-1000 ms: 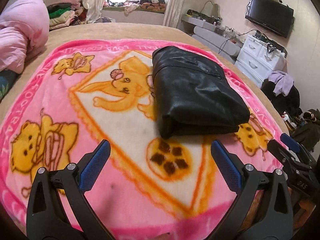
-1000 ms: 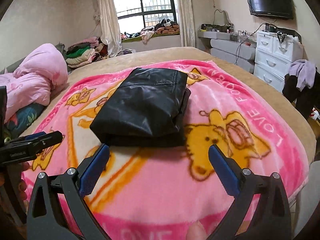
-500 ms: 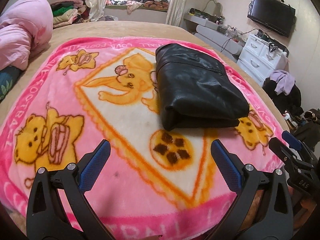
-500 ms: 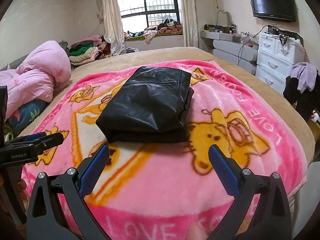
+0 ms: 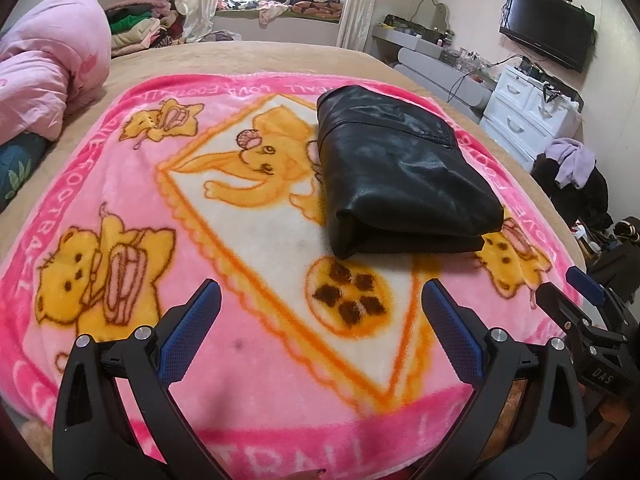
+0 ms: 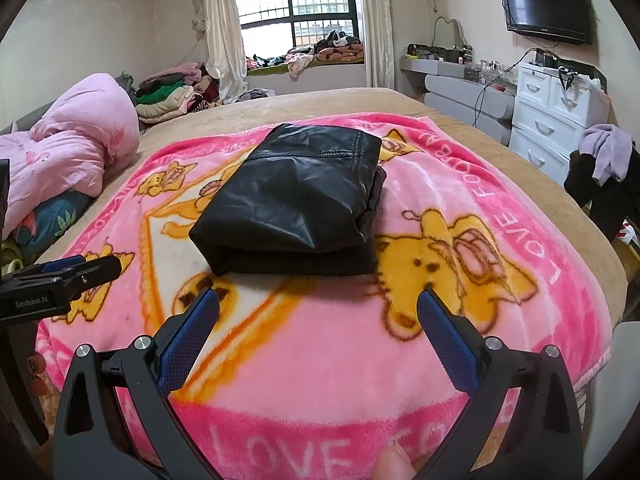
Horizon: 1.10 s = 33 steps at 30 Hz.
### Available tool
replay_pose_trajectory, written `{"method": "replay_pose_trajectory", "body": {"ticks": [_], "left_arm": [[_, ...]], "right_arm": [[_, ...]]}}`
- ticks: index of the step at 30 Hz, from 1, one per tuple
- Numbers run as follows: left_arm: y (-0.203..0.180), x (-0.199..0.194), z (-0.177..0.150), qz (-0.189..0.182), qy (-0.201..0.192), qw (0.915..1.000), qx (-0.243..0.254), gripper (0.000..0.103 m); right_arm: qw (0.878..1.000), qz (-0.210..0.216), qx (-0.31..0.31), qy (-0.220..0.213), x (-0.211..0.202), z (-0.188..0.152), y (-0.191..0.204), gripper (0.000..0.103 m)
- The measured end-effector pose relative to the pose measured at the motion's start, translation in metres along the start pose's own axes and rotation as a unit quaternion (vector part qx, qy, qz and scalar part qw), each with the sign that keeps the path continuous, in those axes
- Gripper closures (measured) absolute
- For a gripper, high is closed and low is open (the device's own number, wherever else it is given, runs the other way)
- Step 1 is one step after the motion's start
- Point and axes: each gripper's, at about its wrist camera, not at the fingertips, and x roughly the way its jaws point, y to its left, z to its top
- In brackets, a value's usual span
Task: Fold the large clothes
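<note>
Left tool point(image 5: 320, 300) released, jaws wide, above the blanket point(image 5: 120, 160), holding nothing. Jacket point(image 5: 400, 172) folded flat on the blanket mid-bed, ahead of both tools, untouched. Right tool point(image 6: 318, 308) released too, empty.

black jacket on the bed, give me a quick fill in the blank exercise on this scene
1. The black jacket lies ____ on the pink blanket.
2. The left gripper and right gripper are both ____.
3. The jacket's colour is ____.

Missing words: folded; open; black
</note>
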Motion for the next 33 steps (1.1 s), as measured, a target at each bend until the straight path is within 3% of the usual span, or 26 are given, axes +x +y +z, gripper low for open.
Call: {"method": "replay_pose_trajectory", "body": {"ticks": [33], "left_arm": [[-0.0023,0.0031,-0.0017,0.008,0.006,0.9999,0.004,0.009]], "right_arm": [[1.000,-0.008,0.007,0.008,-0.0004,-0.0062,-0.0028,0.004]]}}
